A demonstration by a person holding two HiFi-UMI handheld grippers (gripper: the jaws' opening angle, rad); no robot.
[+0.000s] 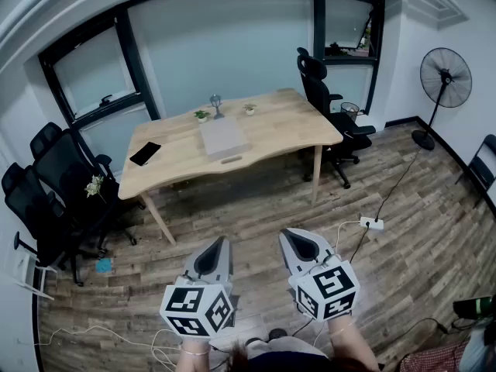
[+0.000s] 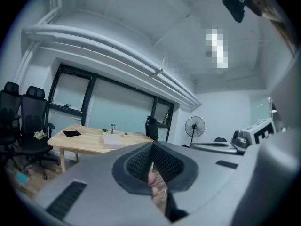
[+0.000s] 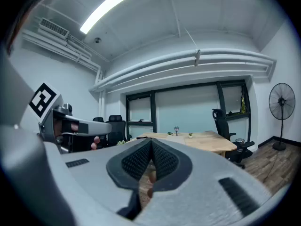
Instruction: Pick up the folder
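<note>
A pale grey folder [image 1: 223,138] lies flat near the middle of the wooden table [image 1: 271,134], far ahead of me. It shows small in the left gripper view as the folder [image 2: 113,139] on the table [image 2: 89,142]. Both grippers are held low in front of the person, well short of the table. My left gripper [image 1: 219,242] is shut with nothing in it, and so is my right gripper [image 1: 297,237]. In each gripper view the jaws meet along a closed seam, left gripper [image 2: 152,160] and right gripper [image 3: 150,155].
On the table are a black phone [image 1: 145,153], two small potted plants [image 1: 201,115] and a little lamp [image 1: 216,103]. Black office chairs [image 1: 54,184] stand left, another chair [image 1: 329,111] right. A standing fan [image 1: 443,84] and a power strip [image 1: 370,224] with cable lie right.
</note>
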